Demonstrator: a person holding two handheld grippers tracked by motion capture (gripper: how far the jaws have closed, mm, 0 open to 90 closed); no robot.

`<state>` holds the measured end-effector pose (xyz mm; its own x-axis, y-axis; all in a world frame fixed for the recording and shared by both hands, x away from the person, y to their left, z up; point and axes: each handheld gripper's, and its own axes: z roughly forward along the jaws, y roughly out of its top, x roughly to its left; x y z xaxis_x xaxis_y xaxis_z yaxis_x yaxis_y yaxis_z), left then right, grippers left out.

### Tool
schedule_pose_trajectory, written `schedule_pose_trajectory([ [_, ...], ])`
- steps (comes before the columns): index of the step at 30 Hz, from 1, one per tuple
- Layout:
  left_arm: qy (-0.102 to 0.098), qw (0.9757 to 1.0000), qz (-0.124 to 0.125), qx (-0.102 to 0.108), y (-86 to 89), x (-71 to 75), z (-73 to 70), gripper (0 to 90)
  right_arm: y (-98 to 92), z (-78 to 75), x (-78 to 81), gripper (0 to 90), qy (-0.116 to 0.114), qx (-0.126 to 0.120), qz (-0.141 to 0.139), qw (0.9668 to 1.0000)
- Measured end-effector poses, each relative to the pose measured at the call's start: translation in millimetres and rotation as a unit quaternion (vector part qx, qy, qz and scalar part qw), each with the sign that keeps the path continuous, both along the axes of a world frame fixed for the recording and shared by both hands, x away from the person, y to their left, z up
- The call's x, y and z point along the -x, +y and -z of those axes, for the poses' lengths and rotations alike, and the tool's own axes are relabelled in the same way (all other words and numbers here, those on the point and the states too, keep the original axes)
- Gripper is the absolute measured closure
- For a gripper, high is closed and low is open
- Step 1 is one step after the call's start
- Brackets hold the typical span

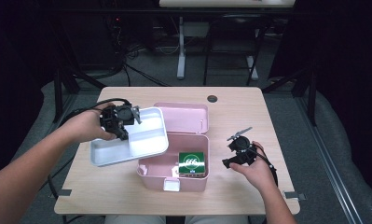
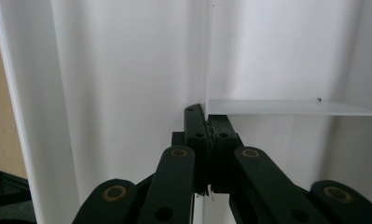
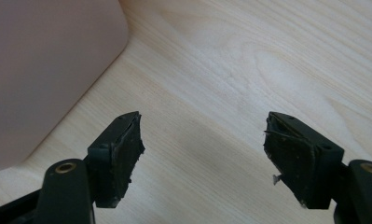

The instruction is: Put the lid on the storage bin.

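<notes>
Above the counter's (image 1: 230, 107) left half, the left gripper (image 1: 123, 133) pinches the light, stiff white tray (image 1: 144, 140) by its thin divider, while the right gripper's (image 1: 226, 163) jaws gape empty.

Looking down from above at the desk (image 1: 230, 112); claw views close in on white tray (image 1: 146, 135) and pink box (image 3: 39, 70).

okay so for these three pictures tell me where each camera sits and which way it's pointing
High view: fixed above the person's side, looking forward and down on the table; both forearms, left gripper and right gripper show.
Left gripper view: rides the left gripper, facing into the white tray; its jaws pinch the divider.
Right gripper view: rides the right gripper, facing down at the table beside the pink box; open jaws.
Shared: the tray and box also show from above.
</notes>
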<state>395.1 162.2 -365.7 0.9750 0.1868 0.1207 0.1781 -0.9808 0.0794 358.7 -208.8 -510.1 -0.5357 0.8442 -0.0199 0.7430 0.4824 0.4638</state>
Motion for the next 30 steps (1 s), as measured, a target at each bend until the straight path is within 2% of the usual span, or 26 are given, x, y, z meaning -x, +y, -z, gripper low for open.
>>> schedule_pose_trajectory([
  [6, 0.002, 0.9999, 0.016, 0.002, -19.2, 0.0, 0.4, 89.1, 0.8, 1.3, 1.1, 26.9, 0.001, -0.013, 0.012, 0.9998],
  [11, 0.001, 0.9995, 0.030, 0.000, -34.4, 0.2, -0.9, 89.1, 2.2, -2.3, 1.7, 26.9, 0.000, -0.015, 0.024, 0.9996],
  [13, 0.006, 0.9992, 0.038, 0.007, -40.3, 0.6, -0.7, 89.1, 1.3, -3.6, 1.4, 29.3, -0.003, -0.007, 0.030, 0.9995],
  [16, 0.007, 0.9987, 0.049, 0.004, -49.4, 2.0, 1.6, 89.1, -0.1, -4.2, 1.8, 31.1, 0.002, -0.003, 0.040, 0.9992],
  [21, 0.010, 0.9978, 0.066, 0.006, -63.0, 4.9, 3.2, 89.1, -3.2, -6.6, 4.5, 31.7, 0.022, 0.011, 0.055, 0.9982],
  [24, 0.012, 0.9970, 0.075, 0.014, -70.9, 7.2, 3.7, 89.1, -4.8, -7.8, 5.8, 31.7, 0.031, 0.021, 0.059, 0.9976],
  [28, 0.009, 0.9959, 0.089, 0.010, -80.2, 11.1, 6.0, 89.1, -4.8, -7.9, 7.0, 31.7, 0.044, 0.026, 0.064, 0.9966],
  [30, 0.006, 0.9955, 0.094, 0.015, -83.8, 12.6, 6.6, 89.1, -4.7, -6.9, 7.1, 31.7, 0.049, 0.033, 0.062, 0.9964],
])
